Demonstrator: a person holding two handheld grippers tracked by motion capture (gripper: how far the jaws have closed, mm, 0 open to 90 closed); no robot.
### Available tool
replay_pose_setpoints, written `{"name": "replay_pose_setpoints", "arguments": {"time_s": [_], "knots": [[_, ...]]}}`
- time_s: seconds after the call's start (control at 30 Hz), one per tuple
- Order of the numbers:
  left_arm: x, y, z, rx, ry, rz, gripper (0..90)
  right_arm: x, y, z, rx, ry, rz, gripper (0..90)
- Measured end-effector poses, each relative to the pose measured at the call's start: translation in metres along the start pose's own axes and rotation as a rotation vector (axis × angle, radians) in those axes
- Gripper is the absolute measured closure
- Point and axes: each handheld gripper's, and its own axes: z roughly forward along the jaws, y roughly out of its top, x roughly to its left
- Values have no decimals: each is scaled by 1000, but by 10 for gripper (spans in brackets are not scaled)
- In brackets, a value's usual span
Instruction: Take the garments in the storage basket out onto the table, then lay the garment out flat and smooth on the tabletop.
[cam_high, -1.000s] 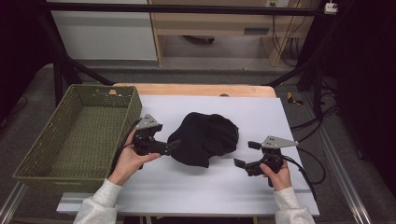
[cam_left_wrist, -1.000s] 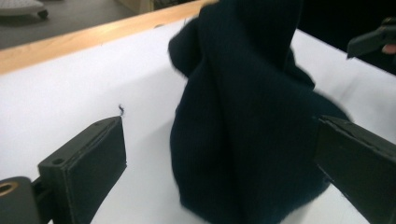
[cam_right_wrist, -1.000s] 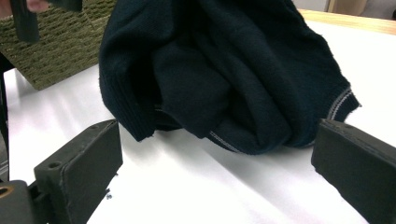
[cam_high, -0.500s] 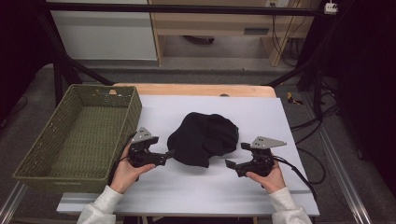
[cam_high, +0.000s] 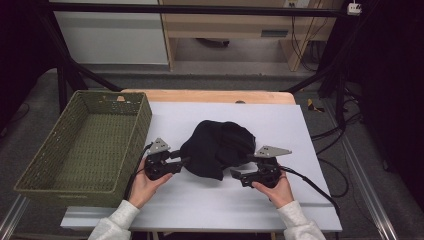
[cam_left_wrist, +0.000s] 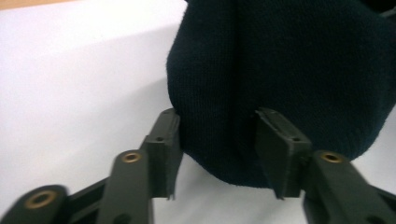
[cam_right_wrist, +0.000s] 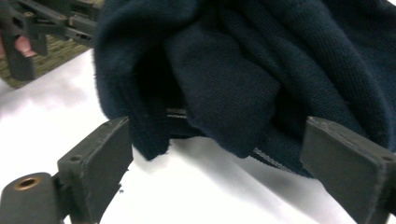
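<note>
A crumpled dark garment (cam_high: 218, 148) lies in a heap near the middle of the white bench (cam_high: 320, 200), with a green woven basket (cam_high: 47, 185) just off its left edge. The step in hand looks like taking hold of the cloth from both sides. The left hand-held gripper (cam_high: 184, 161) is at the heap's left edge; its jaws have just been closing, and in the left gripper view a fold of the garment (cam_left_wrist: 280, 84) sits between them, both pads touching the fabric, though a firm pinch is not certain yet. The right hand-held gripper (cam_high: 234, 173) is at the near right edge, jaws wide and just starting to close, the hem (cam_right_wrist: 224, 93) between them but unpressed. Next, both probably need to finish clamping before any lift, each catching enough cloth not to slip.
</note>
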Motion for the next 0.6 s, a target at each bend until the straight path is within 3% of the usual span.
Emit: {"name": "replay_pose_setpoints", "arguments": {"time_s": [0.23, 0.4, 0.6], "knots": [[1, -2, 4, 71, -22, -40, 714, -2, -1, 15, 44, -27, 2, 164], [2, -3, 6, 83, -27, -52, 830, -1, 1, 22, 47, -44, -21, 257], [1, -2, 6, 98, -24, -43, 857, -2, 0, 29, 58, -91, -60, 403]]}}
